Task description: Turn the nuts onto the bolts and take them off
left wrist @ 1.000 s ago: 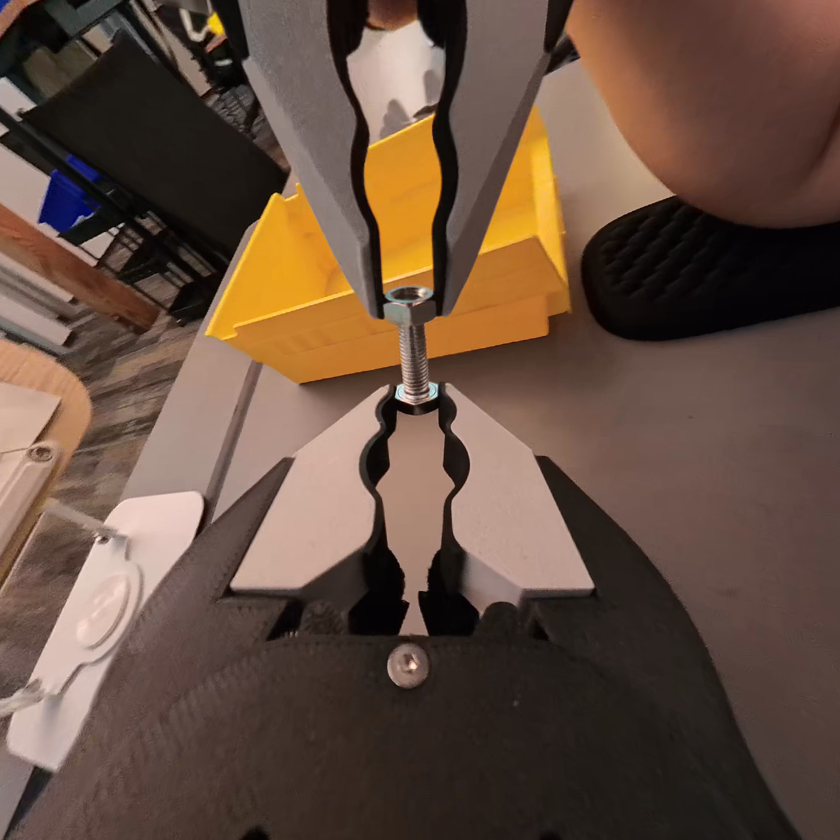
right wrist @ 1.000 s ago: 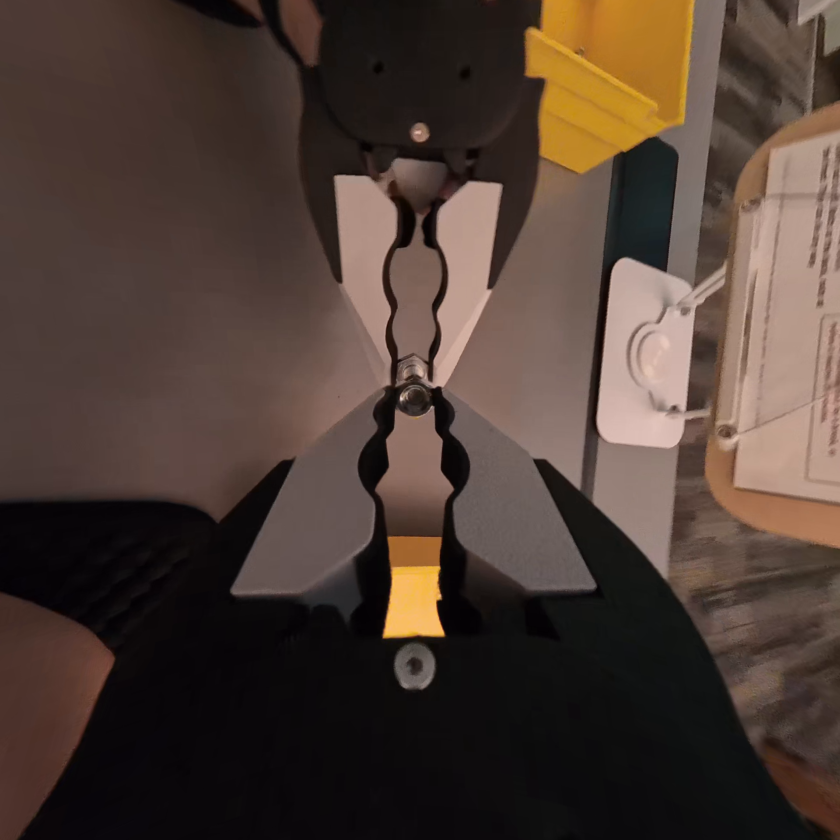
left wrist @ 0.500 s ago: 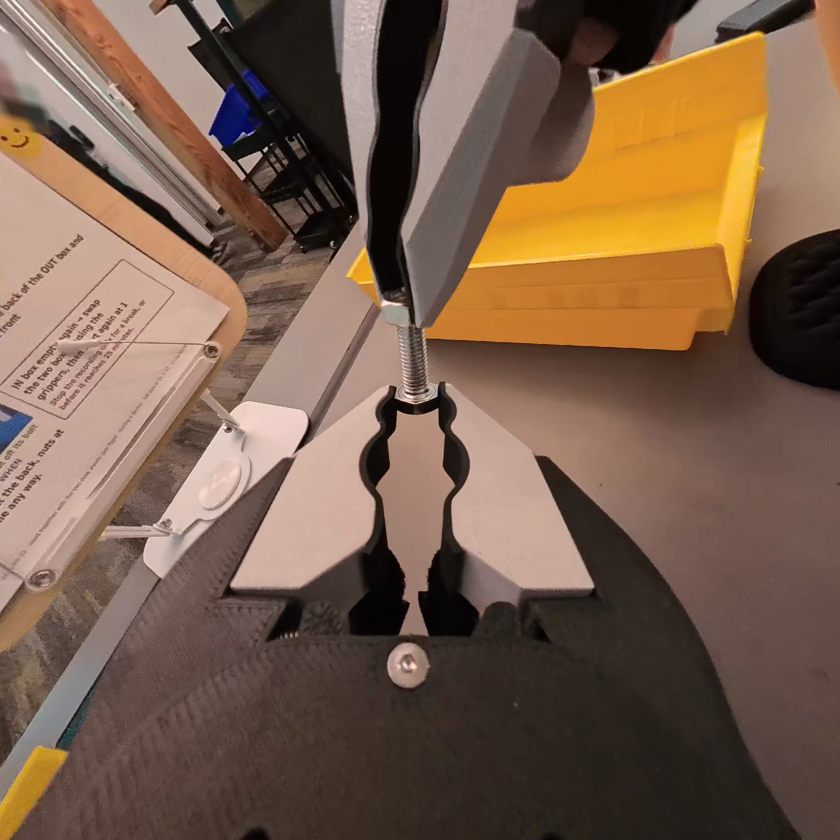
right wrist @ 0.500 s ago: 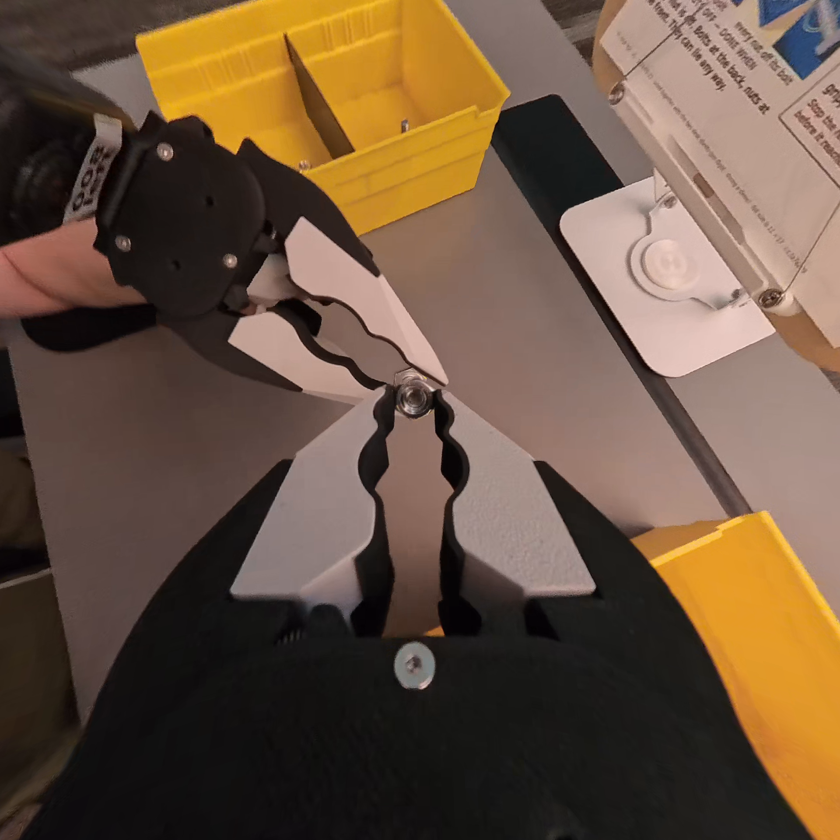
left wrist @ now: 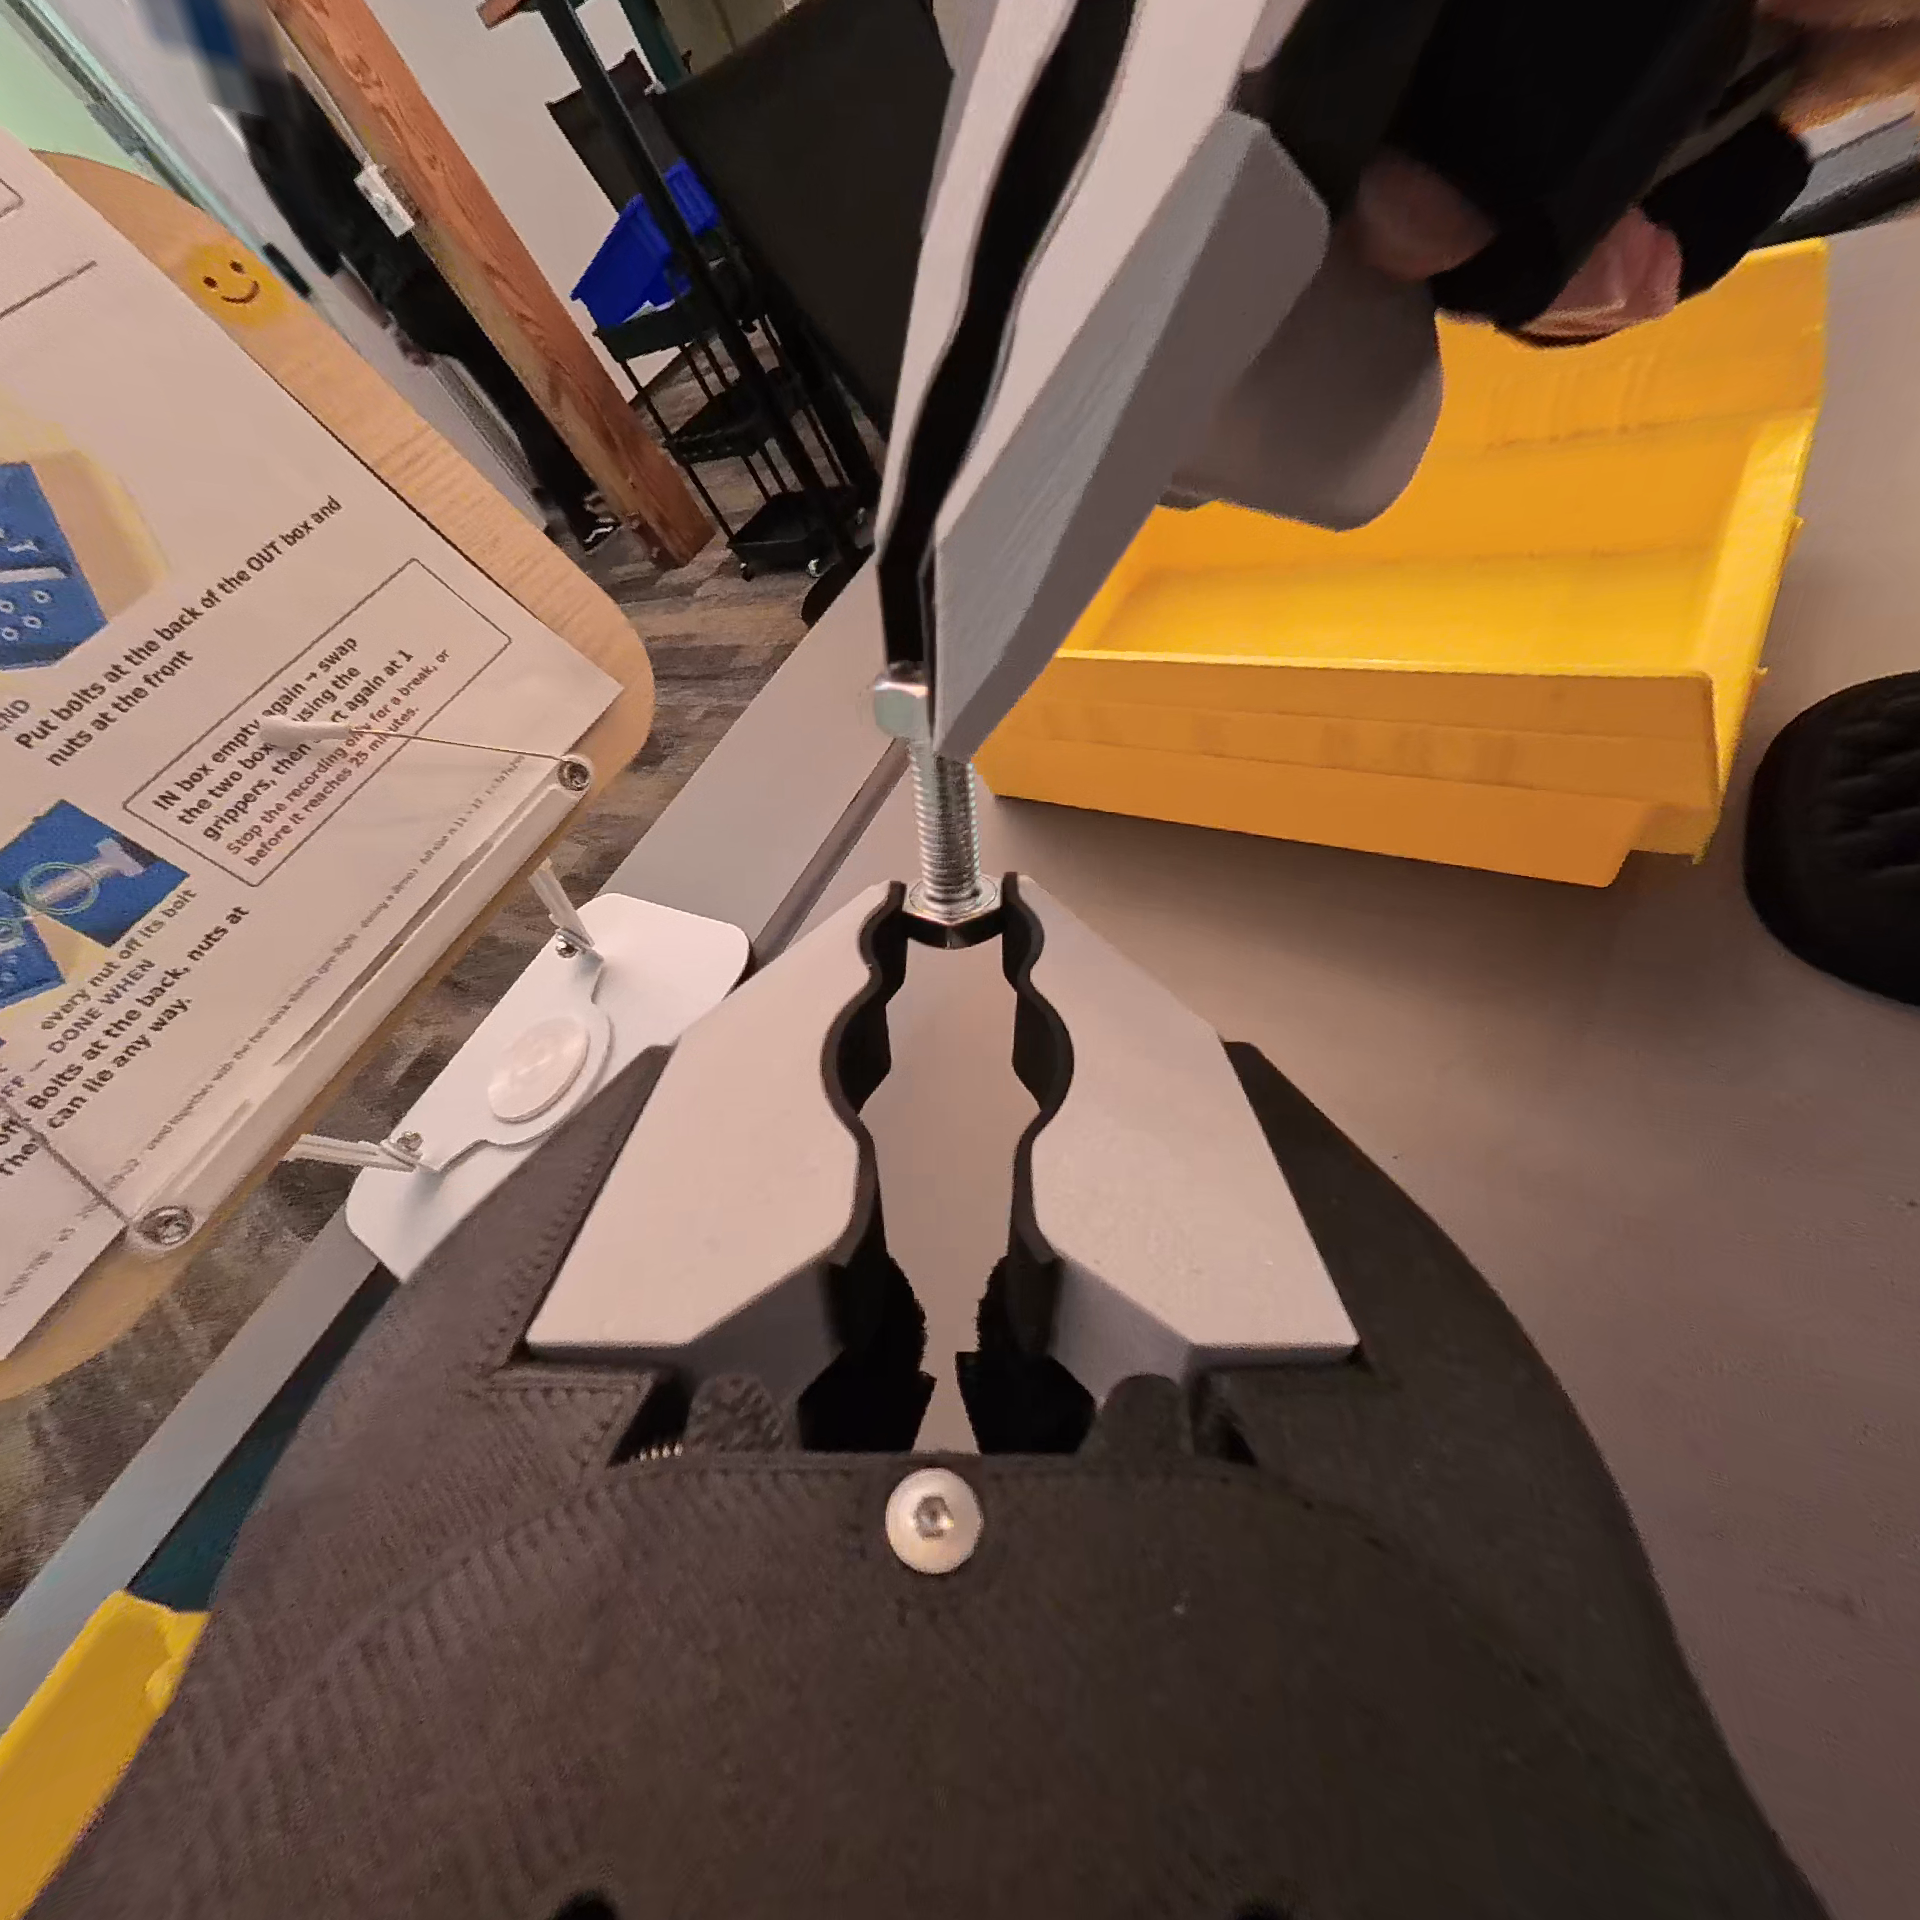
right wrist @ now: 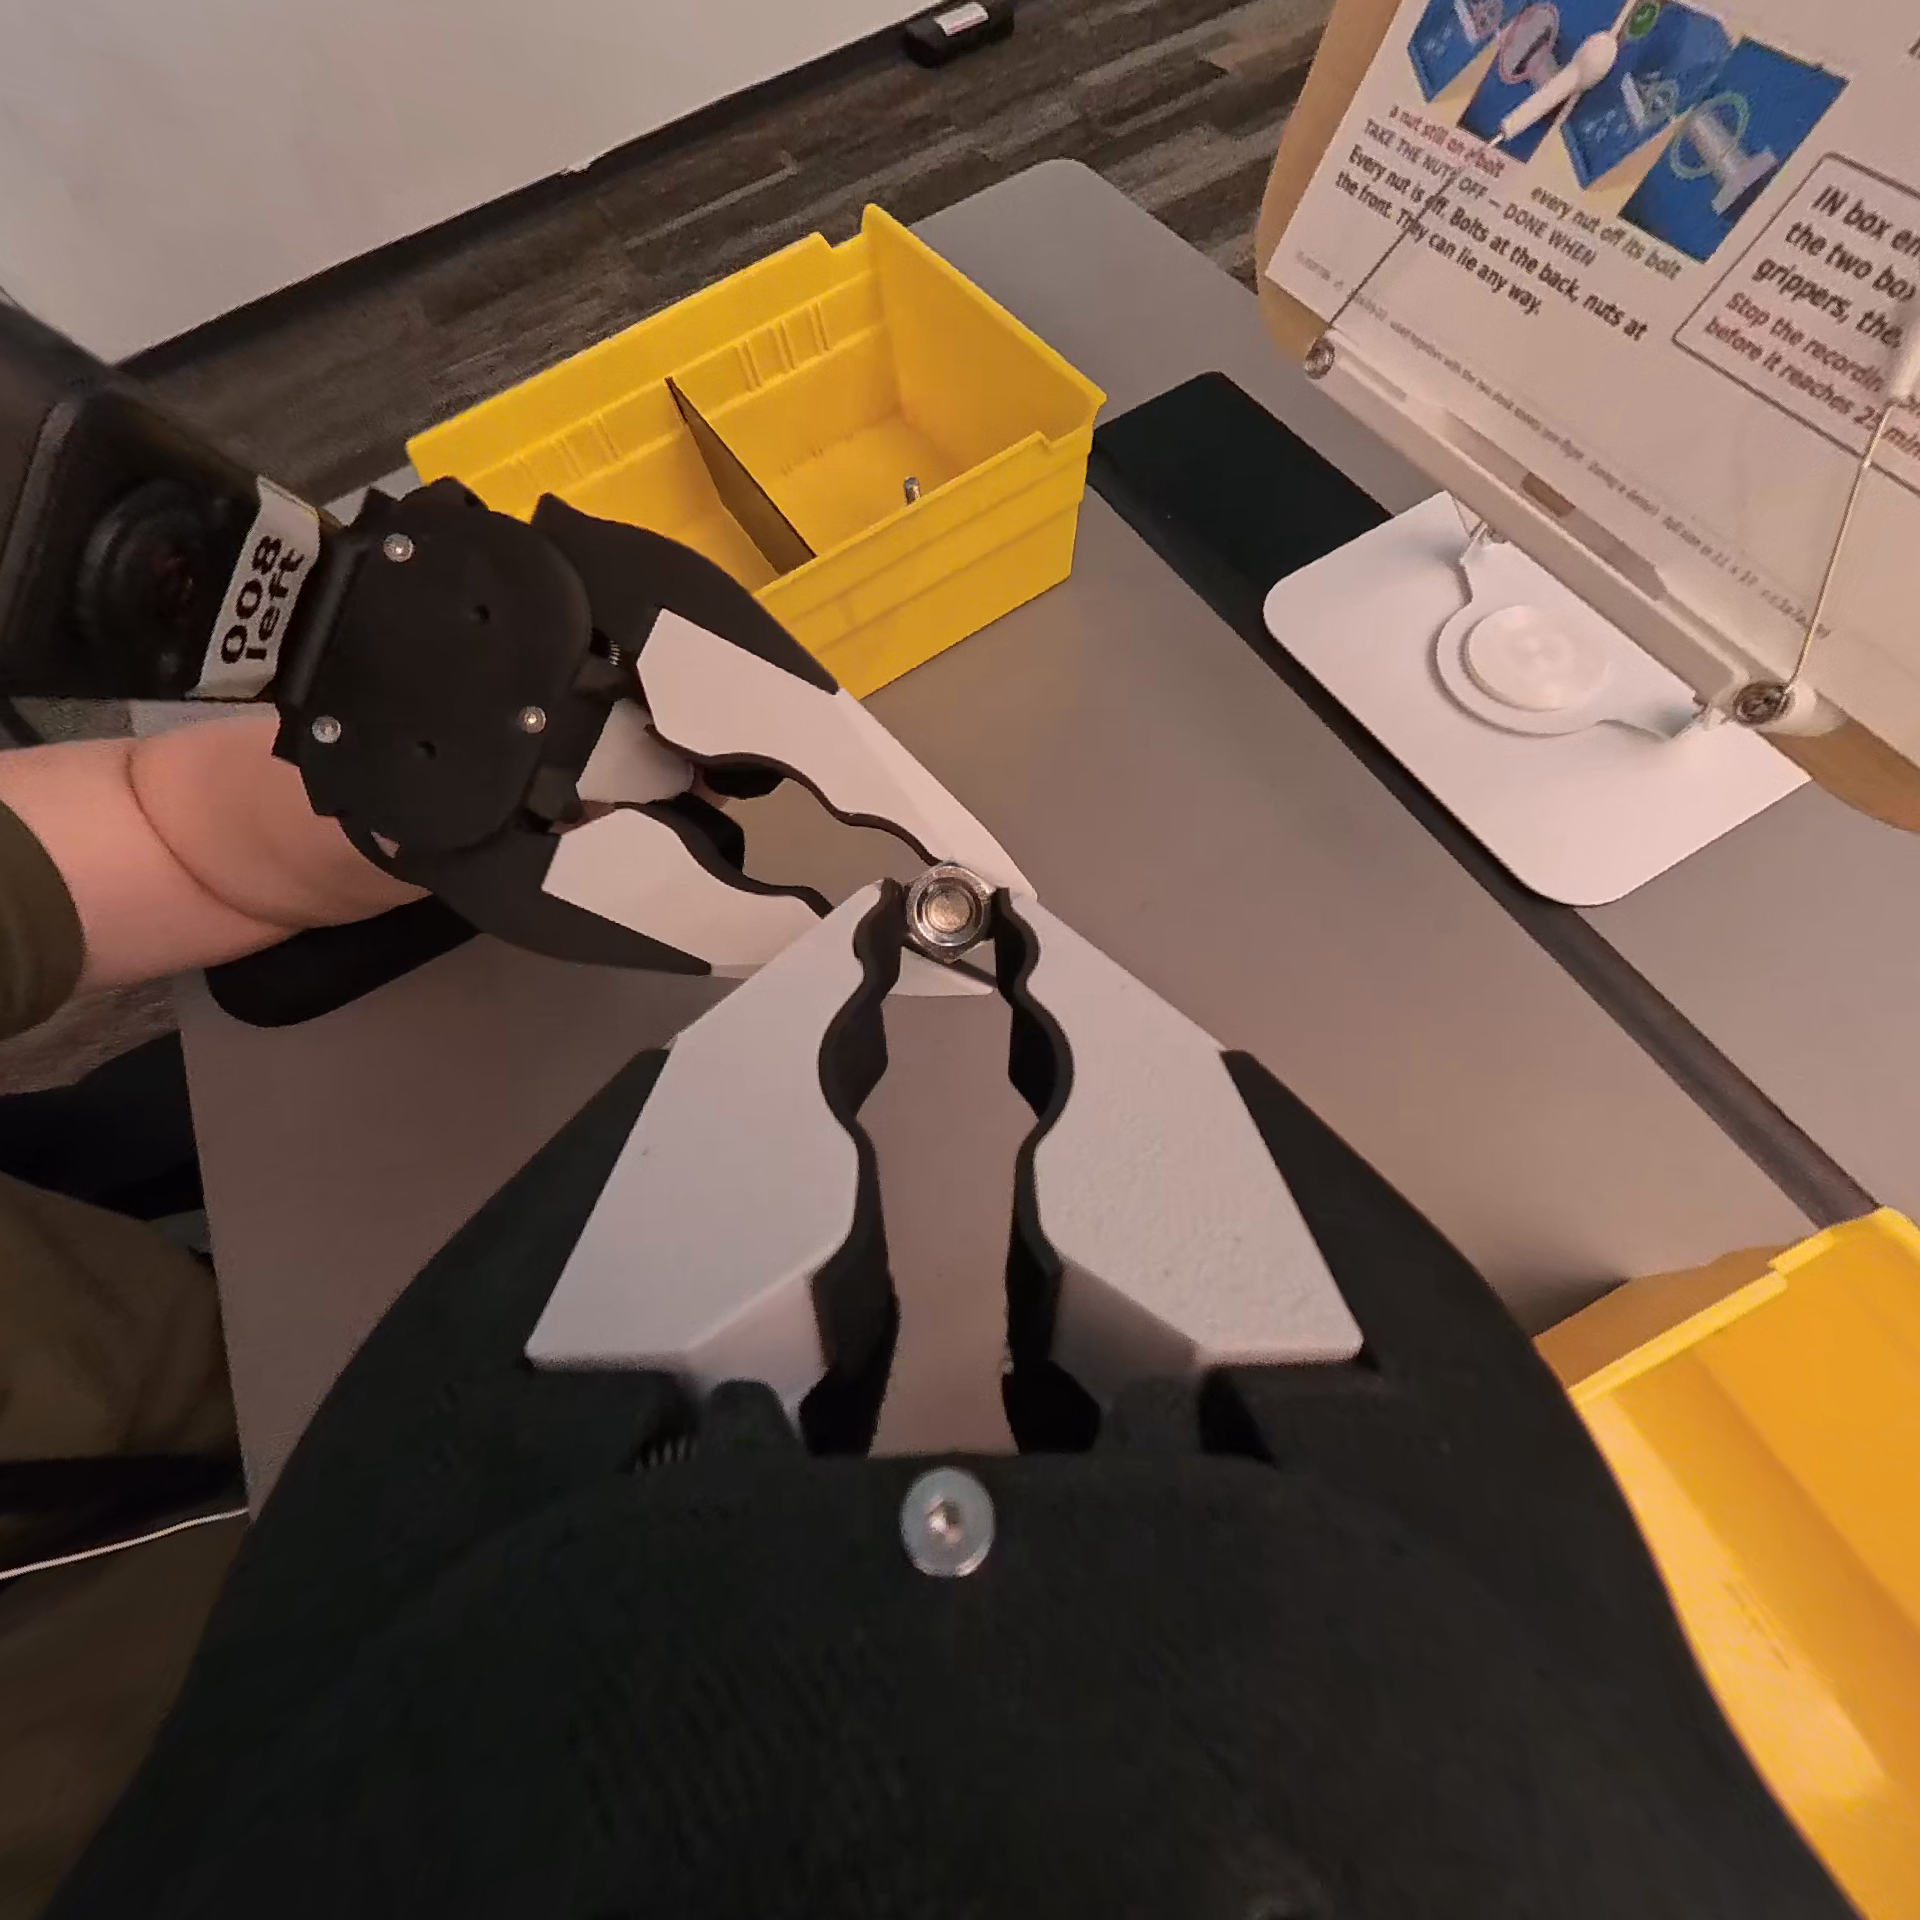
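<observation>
A silver bolt stands up from my left gripper, which is shut on its head. My right gripper comes down from above and is shut on the hex nut at the bolt's far end. In the right wrist view the nut faces the camera between my right gripper's fingertips, with the bolt's end in its middle. The left gripper reaches in from the left there, held by a hand. Both are held above the grey table.
A divided yellow bin at the back holds a bolt. Another yellow bin sits behind the bolt and shows at lower right. An instruction sheet on a stand with a white base is at the table edge. A black pad lies at right. Spacing between my two grippers at the tips: around 4 centimeters.
The right gripper has twisted around the bolt's axis with the nut in it, from head-on with the left gripper to crossing it at an angle. Both views have swung. Both grips hold.
</observation>
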`<state>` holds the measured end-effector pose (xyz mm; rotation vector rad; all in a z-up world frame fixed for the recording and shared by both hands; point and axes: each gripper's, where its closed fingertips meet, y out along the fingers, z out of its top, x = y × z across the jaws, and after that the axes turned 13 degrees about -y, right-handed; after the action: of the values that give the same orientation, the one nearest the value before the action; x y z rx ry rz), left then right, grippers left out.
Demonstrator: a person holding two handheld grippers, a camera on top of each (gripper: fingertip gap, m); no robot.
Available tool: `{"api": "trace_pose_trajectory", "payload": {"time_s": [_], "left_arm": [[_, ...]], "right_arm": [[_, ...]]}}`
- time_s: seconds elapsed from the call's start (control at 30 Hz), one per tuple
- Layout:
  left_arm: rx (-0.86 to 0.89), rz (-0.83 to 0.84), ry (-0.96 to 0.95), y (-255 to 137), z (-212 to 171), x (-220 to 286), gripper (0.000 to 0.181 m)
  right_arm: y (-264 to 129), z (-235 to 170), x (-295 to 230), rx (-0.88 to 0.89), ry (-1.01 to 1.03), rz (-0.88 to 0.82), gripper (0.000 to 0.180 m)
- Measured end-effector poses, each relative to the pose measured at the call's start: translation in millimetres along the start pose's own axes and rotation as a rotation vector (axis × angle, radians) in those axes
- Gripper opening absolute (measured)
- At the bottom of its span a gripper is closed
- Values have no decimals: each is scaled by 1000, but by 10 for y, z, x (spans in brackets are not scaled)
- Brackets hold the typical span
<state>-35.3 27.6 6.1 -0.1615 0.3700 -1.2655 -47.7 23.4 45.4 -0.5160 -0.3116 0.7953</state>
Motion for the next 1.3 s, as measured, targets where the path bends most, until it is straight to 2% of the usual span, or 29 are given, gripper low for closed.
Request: {"api": "trace_pose_trajectory", "payload": {"time_s": [0.2, 0.33, 0.6, 0.83, 1.03, 1.17, 1.3], "left_arm": [[28, -7, -28, -50, 68, -40, 16], [64, -16, -61, -116, 144, -93, 16], [120, -53, -131, -224, 273, -129, 16], [125, -42, -129, -232, 281, -140, 16], [133, -35, -135, -248, 293, -170, 16], [140, -44, -131, -253, 309, -142, 16], [143, -49, -122, -254, 318, -113, 16]], "right_arm": [[-33, 74, 3, 37, -108, -35, 34], [-127, 225, -69, 139, -208, -14, 42], [-134, 398, -173, 239, -281, -5, 46], [-116, 373, -217, 211, -287, 2, 46], [-179, 379, -248, 210, -294, 7, 38], [-181, 422, -159, 243, -298, -39, 55], [-83, 386, -248, 216, -331, -4, 61]]}}
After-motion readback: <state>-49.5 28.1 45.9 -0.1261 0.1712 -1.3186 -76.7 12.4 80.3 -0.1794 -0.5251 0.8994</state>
